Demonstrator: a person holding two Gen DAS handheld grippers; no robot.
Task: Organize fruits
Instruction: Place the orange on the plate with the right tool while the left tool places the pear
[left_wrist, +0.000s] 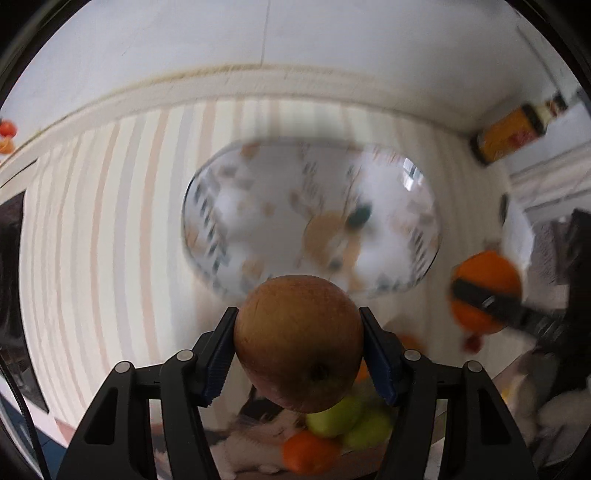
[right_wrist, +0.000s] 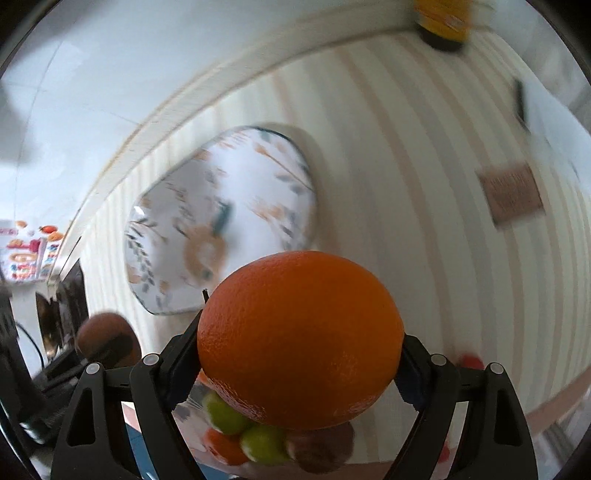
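The left claw (left_wrist: 298, 345) is clenched on a russet apple (left_wrist: 298, 341): both blue pads press its flanks, and the fruit sits clear of the striped bench (left_wrist: 110, 221), with its dimpled end turned toward the camera and slightly down. The apple is close to round, so it has no real long axis; its stem-to-blossom line runs roughly along the claw's fingers. The right claw (right_wrist: 301, 354) grasps a large orange (right_wrist: 300, 339), which bulges wide between the fingers and hides most of the pads. It too is nearly spherical, a little broader across the jaws than along them.

What the coming move turns on is the patterned plate (left_wrist: 207, 206), empty on the bench. In the left wrist view it lies straight ahead of the apple, just beyond it and centred on the claw's line. In the right wrist view the plate (right_wrist: 155, 236) sits ahead and off to the left of the orange. So the left hand looks better lined up (the blur makes nearness hard to judge).

Beneath both claws lies a heap of other fruit: green fruits (left_wrist: 347, 421) and another orange (left_wrist: 310, 452), presumably the pile being sorted. A yellow-labelled bottle (left_wrist: 513, 134) stands at the bench's far corner.
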